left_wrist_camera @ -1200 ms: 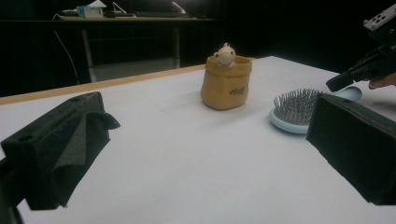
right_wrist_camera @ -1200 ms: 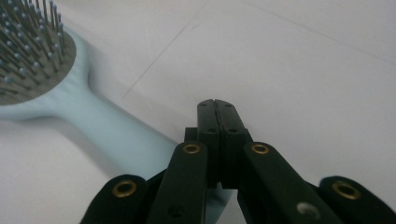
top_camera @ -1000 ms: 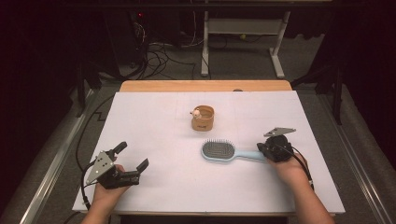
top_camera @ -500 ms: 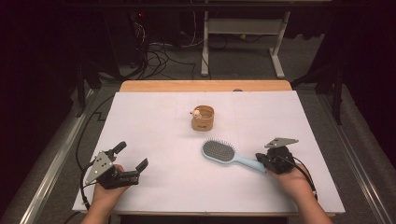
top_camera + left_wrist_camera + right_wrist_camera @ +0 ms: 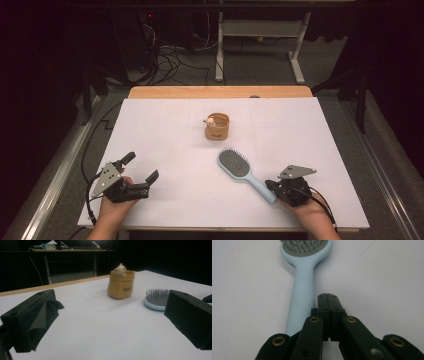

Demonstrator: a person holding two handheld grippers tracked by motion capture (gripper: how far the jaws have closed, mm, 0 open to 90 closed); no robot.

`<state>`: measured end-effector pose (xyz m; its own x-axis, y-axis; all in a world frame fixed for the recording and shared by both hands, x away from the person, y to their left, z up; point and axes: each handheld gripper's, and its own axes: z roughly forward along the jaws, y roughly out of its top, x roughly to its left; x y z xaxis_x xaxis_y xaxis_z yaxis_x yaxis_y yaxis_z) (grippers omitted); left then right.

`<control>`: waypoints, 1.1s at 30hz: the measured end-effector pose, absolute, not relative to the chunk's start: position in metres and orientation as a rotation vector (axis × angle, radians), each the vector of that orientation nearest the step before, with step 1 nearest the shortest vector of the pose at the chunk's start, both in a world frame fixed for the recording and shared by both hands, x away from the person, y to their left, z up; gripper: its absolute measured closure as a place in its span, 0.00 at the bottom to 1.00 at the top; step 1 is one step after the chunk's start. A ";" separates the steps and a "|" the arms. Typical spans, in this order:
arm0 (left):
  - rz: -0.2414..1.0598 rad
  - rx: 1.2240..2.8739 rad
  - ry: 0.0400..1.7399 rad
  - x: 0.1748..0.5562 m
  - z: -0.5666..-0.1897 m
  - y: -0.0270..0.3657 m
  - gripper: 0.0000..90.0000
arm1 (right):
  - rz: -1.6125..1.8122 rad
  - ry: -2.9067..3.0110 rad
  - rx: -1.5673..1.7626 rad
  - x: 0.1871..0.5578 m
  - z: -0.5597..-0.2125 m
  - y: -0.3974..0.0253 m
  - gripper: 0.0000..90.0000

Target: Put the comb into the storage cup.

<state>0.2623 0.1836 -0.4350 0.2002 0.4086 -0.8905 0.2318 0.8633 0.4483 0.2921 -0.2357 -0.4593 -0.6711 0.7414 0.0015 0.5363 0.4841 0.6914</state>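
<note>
The right gripper (image 5: 327,296) is seen pressed together with nothing between its jaws, beside the handle end of the brush (image 5: 303,287). The brush (image 5: 243,173) is pale blue, with an oval head of grey bristles facing up and a straight handle. It lies flat on the white table (image 5: 165,135), its head pointed toward the pouch (image 5: 217,127), its handle reaching toward the near edge. Bare surface lies all around the brush. Well to the brush's left, the left gripper (image 5: 139,172) is held spread wide, empty.
</note>
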 end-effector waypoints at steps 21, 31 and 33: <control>0.128 0.576 1.380 0.262 -0.436 0.182 0.00 | 1.045 2.208 1.237 0.294 -0.463 -0.271 0.77; 0.127 0.574 1.383 0.262 -0.436 0.183 0.00 | 1.082 2.201 1.245 0.296 -0.464 -0.277 0.44; 0.130 0.574 1.382 0.262 -0.436 0.183 0.00 | 1.090 2.183 1.254 0.297 -0.463 -0.279 0.36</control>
